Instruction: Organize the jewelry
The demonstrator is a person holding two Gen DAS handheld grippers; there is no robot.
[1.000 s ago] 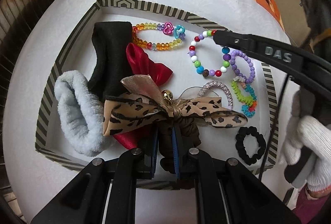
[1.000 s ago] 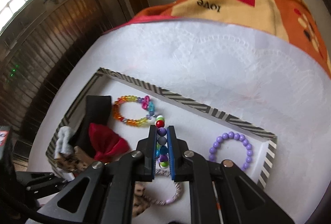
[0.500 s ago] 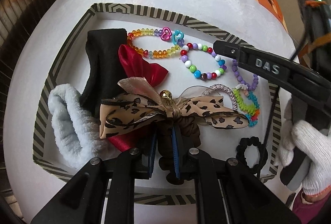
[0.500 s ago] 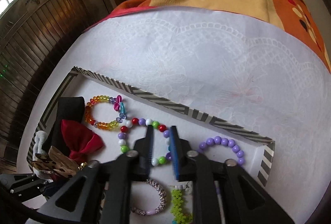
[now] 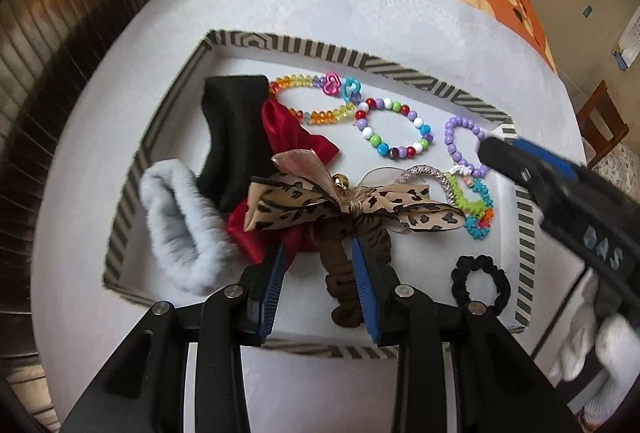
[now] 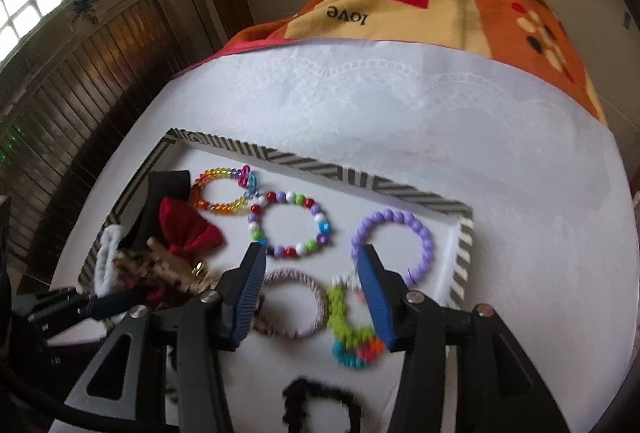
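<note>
Both grippers open over the tray [image 5: 168,137].
Left gripper [image 5: 318,253] straddles the brown scrunchie [image 5: 340,289], unclamped; right gripper [image 6: 310,261] gapes wide, holding nothing.

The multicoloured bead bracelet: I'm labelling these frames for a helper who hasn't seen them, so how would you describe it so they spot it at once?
Find the striped-rim tray on the white cloth. Along its far edge lie three bead bracelets; the multicoloured bead bracelet is the middle one, between the translucent rainbow bracelet and the plain lilac bracelet. Only it mixes opaque red, white, green, blue and purple round beads.
</note>
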